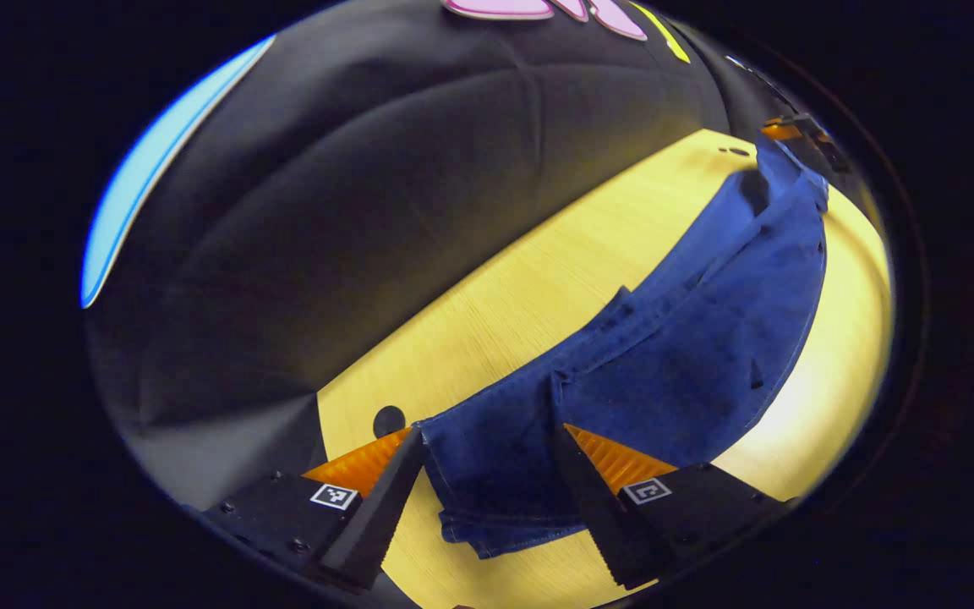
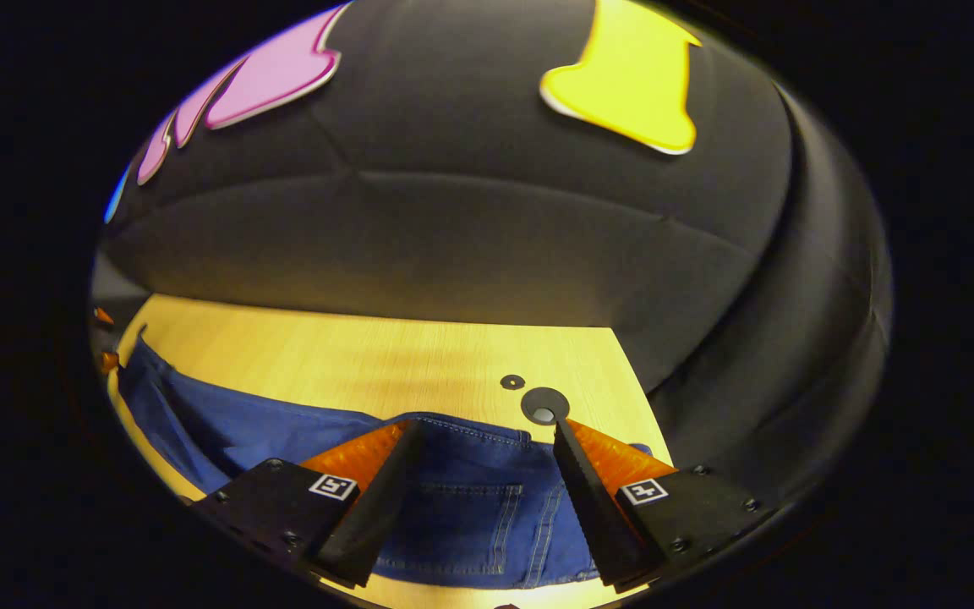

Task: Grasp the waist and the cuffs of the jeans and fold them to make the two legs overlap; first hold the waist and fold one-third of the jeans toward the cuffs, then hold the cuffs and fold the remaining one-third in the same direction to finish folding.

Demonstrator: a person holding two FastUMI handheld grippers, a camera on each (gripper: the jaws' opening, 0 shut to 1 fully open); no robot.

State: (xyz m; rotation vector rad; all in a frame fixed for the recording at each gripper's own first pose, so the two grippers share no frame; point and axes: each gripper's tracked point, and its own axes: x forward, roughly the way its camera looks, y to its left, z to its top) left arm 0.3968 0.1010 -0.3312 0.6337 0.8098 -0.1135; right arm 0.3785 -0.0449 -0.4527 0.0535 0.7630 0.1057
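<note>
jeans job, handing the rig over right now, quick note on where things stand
Left gripper: open, jaws either side of the cuff end, nothing held.
Right gripper: open, over the waist end by the back pocket, nothing held.
Jeans: stretched long across the wooden table, legs apparently already overlapped.
Done: seemingly the leg-on-leg fold.
Left: grip the waist, fold a third toward the cuffs, then fold the cuff third the same way.

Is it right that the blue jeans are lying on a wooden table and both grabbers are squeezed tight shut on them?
Not quite. The jeans do lie on the wooden table, but both grabbers are open: the left gripper view and right gripper view show fingers spread apart over the denim.
</note>
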